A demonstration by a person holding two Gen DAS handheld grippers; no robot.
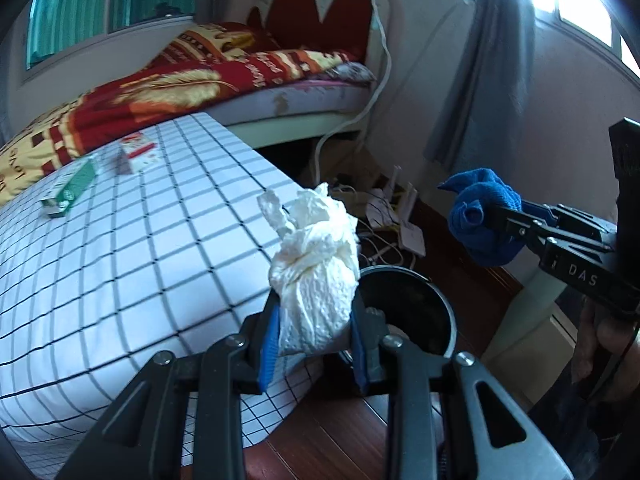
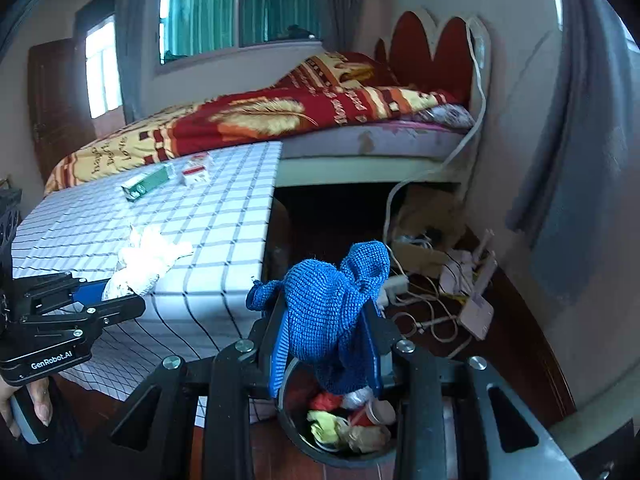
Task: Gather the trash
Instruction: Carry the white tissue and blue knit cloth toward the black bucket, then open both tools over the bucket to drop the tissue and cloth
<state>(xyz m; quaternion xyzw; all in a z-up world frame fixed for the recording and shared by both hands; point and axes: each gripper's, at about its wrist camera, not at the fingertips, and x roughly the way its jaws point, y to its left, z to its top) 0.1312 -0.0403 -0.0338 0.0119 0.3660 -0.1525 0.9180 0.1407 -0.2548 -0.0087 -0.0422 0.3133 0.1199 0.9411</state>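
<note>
White tissue (image 1: 316, 276) clamped in left gripper (image 1: 316, 332), blue cloth (image 2: 332, 304) clamped in right gripper (image 2: 328, 348), both held above bin (image 2: 340, 432), trash seen inside.

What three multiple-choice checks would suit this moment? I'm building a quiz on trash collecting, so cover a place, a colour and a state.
1. Where does the bin stand?
A. on the bed
B. on the floor beside the table
C. on the table

2. What colour is the cloth in the right gripper?
A. blue
B. red
C. green

3. How is the left gripper?
A. open, empty
B. shut, empty
C. shut on the white tissue

Key: 1 B, it sits on wood floor by the checked table; 2 A, blue knit; 3 C, pads press the wad.
</note>
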